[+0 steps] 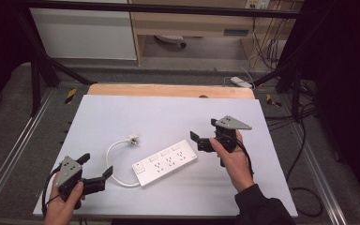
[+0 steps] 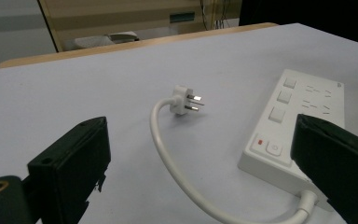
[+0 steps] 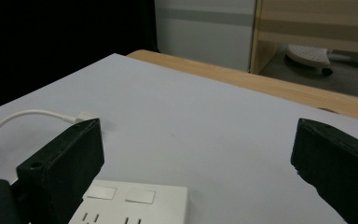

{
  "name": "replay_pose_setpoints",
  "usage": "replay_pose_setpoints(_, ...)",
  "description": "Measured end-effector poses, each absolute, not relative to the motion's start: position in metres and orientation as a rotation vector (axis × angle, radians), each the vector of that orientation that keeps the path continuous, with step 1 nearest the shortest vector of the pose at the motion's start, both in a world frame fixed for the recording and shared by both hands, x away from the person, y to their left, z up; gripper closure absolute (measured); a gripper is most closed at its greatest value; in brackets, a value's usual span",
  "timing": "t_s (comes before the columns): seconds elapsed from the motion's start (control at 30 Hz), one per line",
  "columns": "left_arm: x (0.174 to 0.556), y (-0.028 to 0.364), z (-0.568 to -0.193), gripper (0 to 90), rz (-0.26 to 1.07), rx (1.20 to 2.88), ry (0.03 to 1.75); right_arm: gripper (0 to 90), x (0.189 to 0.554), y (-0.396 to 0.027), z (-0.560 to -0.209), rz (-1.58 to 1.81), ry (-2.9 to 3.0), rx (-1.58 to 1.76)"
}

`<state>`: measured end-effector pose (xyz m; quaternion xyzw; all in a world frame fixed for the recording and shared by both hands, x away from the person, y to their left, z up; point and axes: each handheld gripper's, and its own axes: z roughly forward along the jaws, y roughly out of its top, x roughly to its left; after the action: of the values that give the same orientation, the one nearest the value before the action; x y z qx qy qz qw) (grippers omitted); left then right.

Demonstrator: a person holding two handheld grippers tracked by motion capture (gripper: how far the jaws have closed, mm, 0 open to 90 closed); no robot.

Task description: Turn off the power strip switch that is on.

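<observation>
A white power strip [image 1: 164, 162] lies on the pale sheet near the middle of the table, its cable [image 1: 112, 164] looping left to a white plug [image 1: 132, 138]. My left gripper [image 1: 95, 166] is open at the front left, just left of the cable loop. In the left gripper view the plug [image 2: 185, 100] lies ahead between the jaws, and the strip [image 2: 295, 123] sits at the right. My right gripper [image 1: 204, 131] is open just past the strip's right end. The right gripper view has the strip's end [image 3: 133, 204] low between the jaws.
The pale sheet [image 1: 168, 117] covers a wooden table [image 1: 168, 90] whose far edge is bare. A metal frame [image 1: 23, 136] runs round the table. Cables [image 1: 304, 187] trail on the floor at the right. A cabinet [image 1: 192, 28] stands behind.
</observation>
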<state>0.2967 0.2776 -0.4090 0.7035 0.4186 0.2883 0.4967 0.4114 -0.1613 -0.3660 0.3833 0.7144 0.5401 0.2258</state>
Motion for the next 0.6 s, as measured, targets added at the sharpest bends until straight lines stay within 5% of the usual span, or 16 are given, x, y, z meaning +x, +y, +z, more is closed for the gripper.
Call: replay_pose_setpoints(0.6, 0.297, 0.278, -0.409, 4.6, 0.698, 1.702, 1.015, 3.0, 0.397, -0.203, -0.354, 1.510, 1.830, 1.029)
